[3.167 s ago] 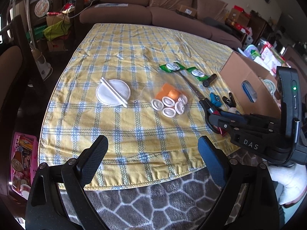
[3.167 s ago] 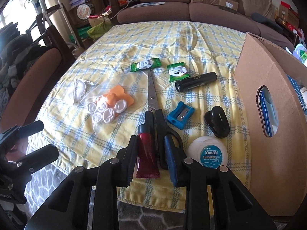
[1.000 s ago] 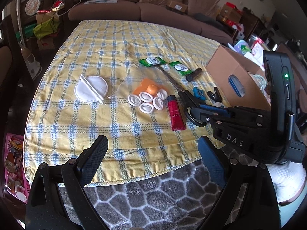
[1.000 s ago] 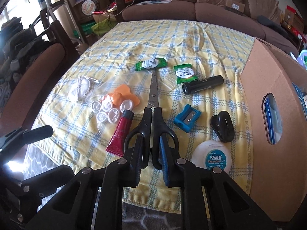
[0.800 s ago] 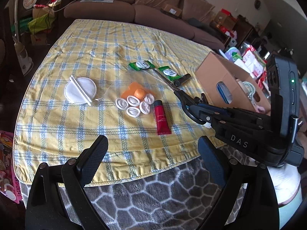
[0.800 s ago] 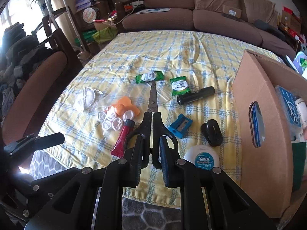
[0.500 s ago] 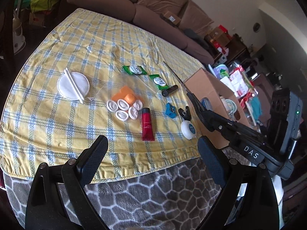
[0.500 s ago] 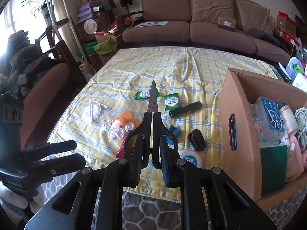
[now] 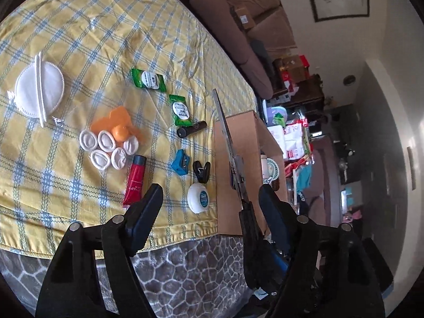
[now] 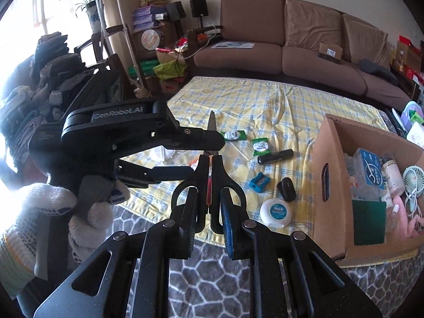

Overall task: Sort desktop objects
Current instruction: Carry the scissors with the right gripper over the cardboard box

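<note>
A: What is held by the right tool (image 10: 209, 228)?

B: The black-handled scissors (image 10: 210, 169) are gripped at the handle loops, the two fingers pressed against them; the blades are closed and pointed away, raised above the yellow checked surface (image 10: 278, 106).

A: And the left tool (image 9: 209, 206)?

B: Its fingers are spread wide with nothing between them. In its own view the scissors (image 9: 230, 153) are seen passing just inside its right finger, in front of the cardboard box (image 9: 238, 129).

A: What is left lying on the cloth?

B: A red tube (image 9: 135, 180), a blue sharpener (image 9: 180, 162), a black clip (image 9: 201, 171), a round floss case (image 9: 198, 198), a black cylinder (image 9: 191, 129), two green sachets (image 9: 148, 79) and a white cotton pad (image 9: 39, 90) are seen there. The cardboard box (image 10: 328, 169) stands open at the right edge, already partly filled.
</note>
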Demonstrator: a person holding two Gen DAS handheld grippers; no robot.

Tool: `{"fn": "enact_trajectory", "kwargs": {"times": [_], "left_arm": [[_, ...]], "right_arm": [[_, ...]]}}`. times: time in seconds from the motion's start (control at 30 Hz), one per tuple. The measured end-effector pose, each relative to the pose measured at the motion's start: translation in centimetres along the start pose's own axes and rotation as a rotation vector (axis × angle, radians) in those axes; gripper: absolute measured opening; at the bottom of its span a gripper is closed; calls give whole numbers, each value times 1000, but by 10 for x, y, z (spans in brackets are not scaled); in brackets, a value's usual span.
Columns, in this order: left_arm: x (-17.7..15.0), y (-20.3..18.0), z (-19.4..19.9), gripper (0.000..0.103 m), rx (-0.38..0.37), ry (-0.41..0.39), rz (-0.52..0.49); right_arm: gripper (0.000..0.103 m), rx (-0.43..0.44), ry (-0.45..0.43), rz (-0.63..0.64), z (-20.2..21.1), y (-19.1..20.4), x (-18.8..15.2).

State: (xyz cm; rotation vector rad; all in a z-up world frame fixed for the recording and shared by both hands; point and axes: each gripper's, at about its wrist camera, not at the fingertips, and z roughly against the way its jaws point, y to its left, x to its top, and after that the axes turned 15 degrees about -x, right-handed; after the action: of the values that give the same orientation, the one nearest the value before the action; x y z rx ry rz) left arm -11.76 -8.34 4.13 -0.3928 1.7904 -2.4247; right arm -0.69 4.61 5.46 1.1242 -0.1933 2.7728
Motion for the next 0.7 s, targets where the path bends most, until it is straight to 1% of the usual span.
{"fn": "enact_trajectory", "kwargs": {"times": [0.07,0.1,0.17,0.2,0.27,0.33,0.47,0.6,0.7], "left_arm": [[-3,4,-5,49,-21,7,25],[-4,4,-8,44,-32,12,26],[-6,0,-13,20,-41,21,16],[-8,-2,-16,13,-45,27,19],[-10,-5,-19,11,-54,27,36],[-10,-12,-24,9,-69,26,32],[-10,-40,-41,8,-62,50,-9],[-13,-81,-79,6,-57,103,-73],[-20,-113,-123,6,-54,160,-109]], "right_arm": [[16,9,2,5,1,1,-2],[16,12,2,10,2,2,-3],[16,5,0,22,2,3,-7],[16,2,-3,26,3,3,-8],[16,1,-11,16,6,0,-11],[16,2,-24,-3,11,-6,-11],[15,-8,-56,-30,25,-26,-11],[15,-36,-90,-82,40,-64,-11],[15,-71,-103,-127,49,-103,-16]]}}
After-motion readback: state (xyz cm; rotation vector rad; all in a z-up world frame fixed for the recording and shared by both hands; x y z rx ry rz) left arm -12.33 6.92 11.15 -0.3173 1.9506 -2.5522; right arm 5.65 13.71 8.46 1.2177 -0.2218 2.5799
